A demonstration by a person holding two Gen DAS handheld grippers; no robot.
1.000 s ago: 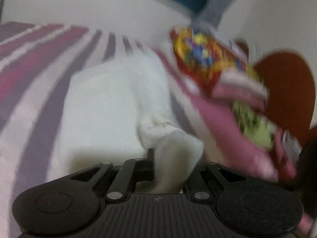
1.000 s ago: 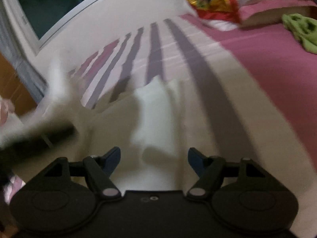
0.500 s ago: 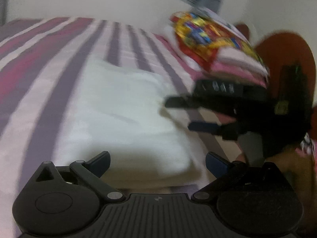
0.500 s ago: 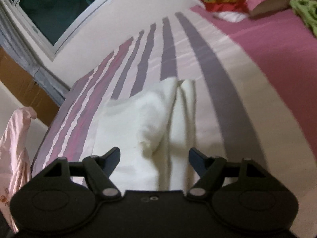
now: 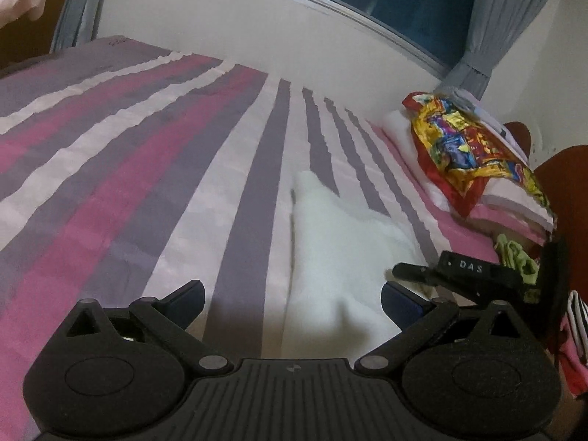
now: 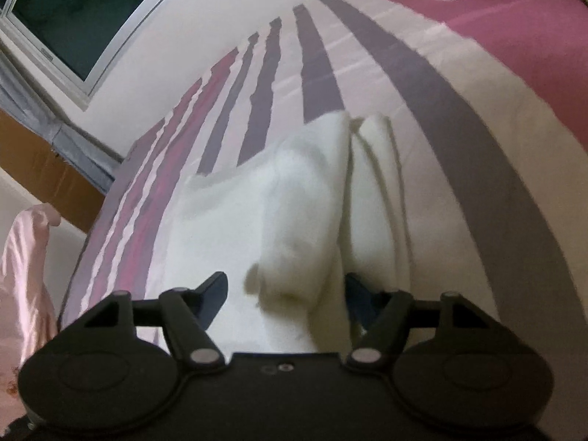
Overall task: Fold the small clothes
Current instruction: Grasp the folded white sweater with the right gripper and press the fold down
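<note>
A white garment (image 6: 294, 220) lies partly folded on the striped bedspread (image 5: 147, 191), toward the side nearest the pillows (image 5: 488, 183) and well short of the wall-side edge. The left gripper (image 5: 292, 296) stands with its fingers spread and nothing between them, off the cloth's left margin. The right gripper (image 6: 286, 288) is also spread, a raised fold of the garment bulging up between its fingers, though blur makes it hard to tell whether either finger touches the fabric. The risk from here looks plain: closing on that rounded bulge would likely catch only the top layer, so a lift could drag the stacked folds apart. The soft bedspread may also bunch into the grip and pull the garment crooked.
</note>
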